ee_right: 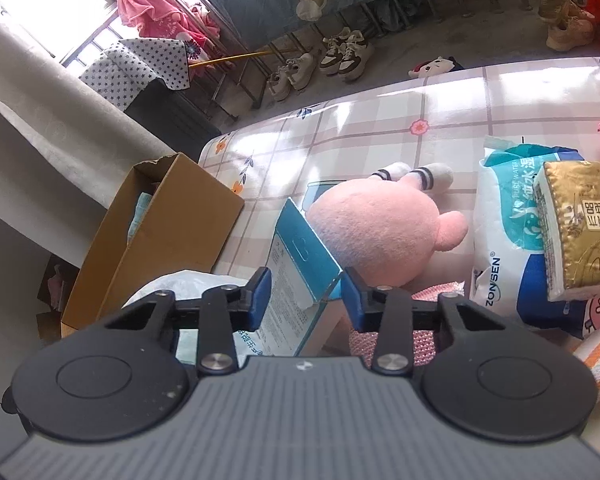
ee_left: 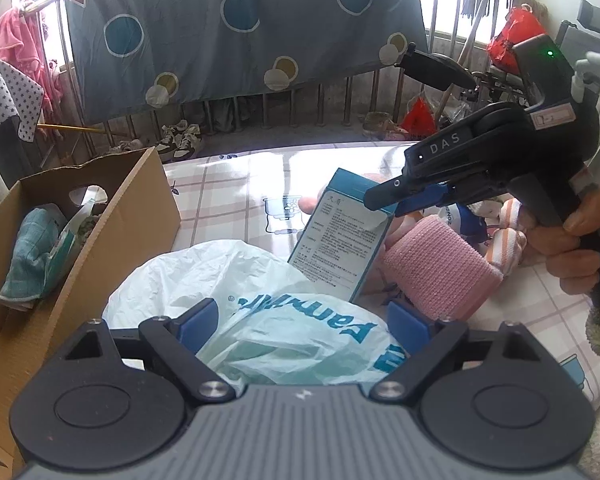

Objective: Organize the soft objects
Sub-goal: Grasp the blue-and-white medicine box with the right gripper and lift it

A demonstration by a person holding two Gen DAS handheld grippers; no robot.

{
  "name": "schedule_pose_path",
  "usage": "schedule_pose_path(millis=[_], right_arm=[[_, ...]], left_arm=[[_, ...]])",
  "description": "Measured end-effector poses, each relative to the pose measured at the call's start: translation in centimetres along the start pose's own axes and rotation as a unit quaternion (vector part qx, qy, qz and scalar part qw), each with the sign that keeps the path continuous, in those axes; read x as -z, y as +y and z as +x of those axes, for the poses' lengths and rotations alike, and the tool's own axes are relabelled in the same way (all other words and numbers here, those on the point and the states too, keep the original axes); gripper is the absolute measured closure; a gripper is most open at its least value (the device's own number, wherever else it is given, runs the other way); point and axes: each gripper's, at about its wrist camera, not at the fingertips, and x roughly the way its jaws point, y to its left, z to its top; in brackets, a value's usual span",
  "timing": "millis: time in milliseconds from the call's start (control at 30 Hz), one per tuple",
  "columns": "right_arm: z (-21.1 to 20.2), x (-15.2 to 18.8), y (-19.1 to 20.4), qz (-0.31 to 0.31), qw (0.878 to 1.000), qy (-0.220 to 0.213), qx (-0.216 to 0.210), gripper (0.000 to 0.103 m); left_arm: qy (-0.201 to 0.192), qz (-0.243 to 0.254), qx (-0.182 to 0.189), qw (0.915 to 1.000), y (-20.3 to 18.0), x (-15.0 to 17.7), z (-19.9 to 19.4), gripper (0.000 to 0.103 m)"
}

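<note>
The teal-and-white carton [ee_right: 300, 280], a flat cardboard slab printed with text, stands tilted at centre frame, long axis rising up and away, one end flap open. The right gripper [ee_right: 305, 294] straddles its near end, blue pads [ee_right: 260, 298] close but apparently not pressing. The left gripper [ee_left: 300, 320], wide open, surrounds a crinkled plastic bag [ee_left: 260, 304]. A ribbed pink roll [ee_left: 440, 268] lies right; the corrugated box [ee_left: 100, 240] sits left.
</note>
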Motion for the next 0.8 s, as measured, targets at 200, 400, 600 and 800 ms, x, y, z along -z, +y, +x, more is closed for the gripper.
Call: schedule_pose_path(millis=[200,400,600,800], right_arm=[[-0.2,0.6,1.0,-0.023,1.000,0.001,0.007,0.092],[-1.7,1.5,2.2,-0.037,0.999,-0.008,0.007,0.096],[-4.5,2.5,2.4,-0.043,0.999,-0.020,0.002,0.100],[-6.8,3.9,1.9,-0.034,0.999,-0.023,0.000,0.100]], left_arm=[[0.002,-0.004,0.000,1.0000,0.0,0.1,0.1,0.011],[0.000,-0.004,-0.001,1.0000,-0.1,0.1,-0.1,0.011],[-0.009,-0.005,-0.003,0.9999,-0.3,0.2,-0.7,0.011],[-0.031,-0.005,0.000,0.9995,-0.7,0.5,-2.6,0.011]])
